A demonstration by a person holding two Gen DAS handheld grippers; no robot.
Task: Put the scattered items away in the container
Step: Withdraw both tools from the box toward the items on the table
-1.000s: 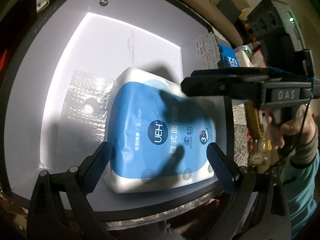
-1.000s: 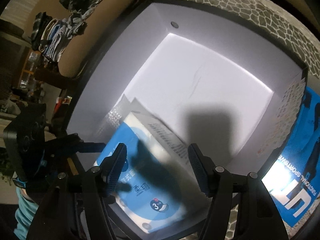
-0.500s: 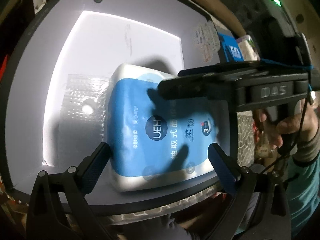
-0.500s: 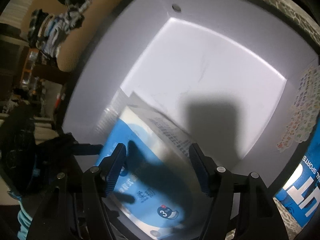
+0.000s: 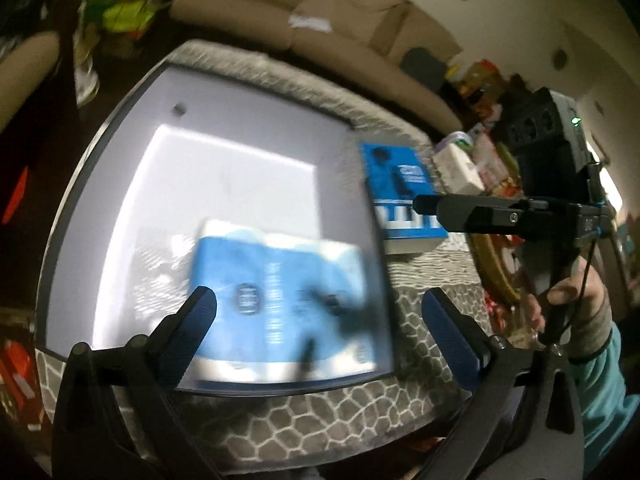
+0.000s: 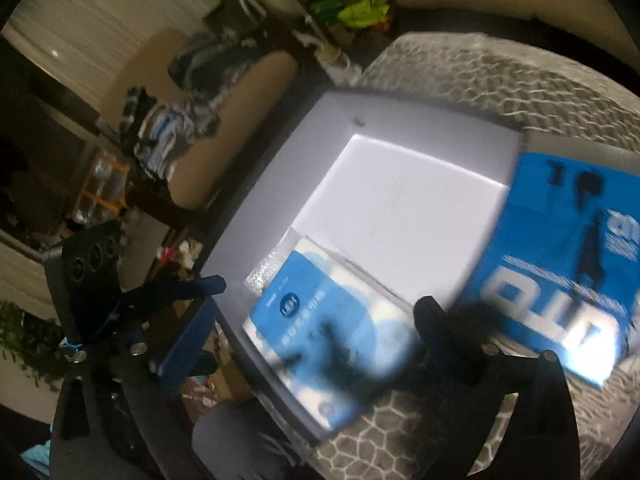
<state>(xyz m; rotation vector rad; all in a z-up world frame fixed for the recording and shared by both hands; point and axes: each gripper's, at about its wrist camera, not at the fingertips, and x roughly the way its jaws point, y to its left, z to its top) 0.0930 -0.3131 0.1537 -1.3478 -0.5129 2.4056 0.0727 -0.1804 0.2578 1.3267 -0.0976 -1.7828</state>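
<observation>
Tissue pack (image 5: 280, 300), blue and white, lies inside the box (image 5: 120, 152), in the lower part of its white floor, partly over a crinkled clear bag (image 5: 160, 264). In the right wrist view the pack (image 6: 320, 320) sits at the box's (image 6: 280, 160) lower corner, with the bag (image 6: 268, 276) peeking out at its upper left.

A second ago both views were filled by the box interior, with the pack close below the fingers. Now the box looks smaller and the patterned desk (image 5: 304, 420) shows around it, so both cameras have pulled back and up. The left hand-held gripper (image 5: 320, 320) has its jaws opening, spread wide, nothing pressed between them. The right hand-held gripper (image 6: 312, 340) stood narrower over the pack a second ago; its jaws are opening wide too, holding nothing.

A blue book (image 5: 404, 204) lies on the desk just right of the box; the right wrist view shows its cover (image 6: 560, 280) large at the right. Only the left wrist view shows the right hand-held gripper from the side at the right edge, gripped by a hand (image 5: 568, 296) with a teal sleeve (image 5: 600, 380). Only the right wrist view shows the left hand-held gripper (image 6: 188, 288), at the left.
</observation>
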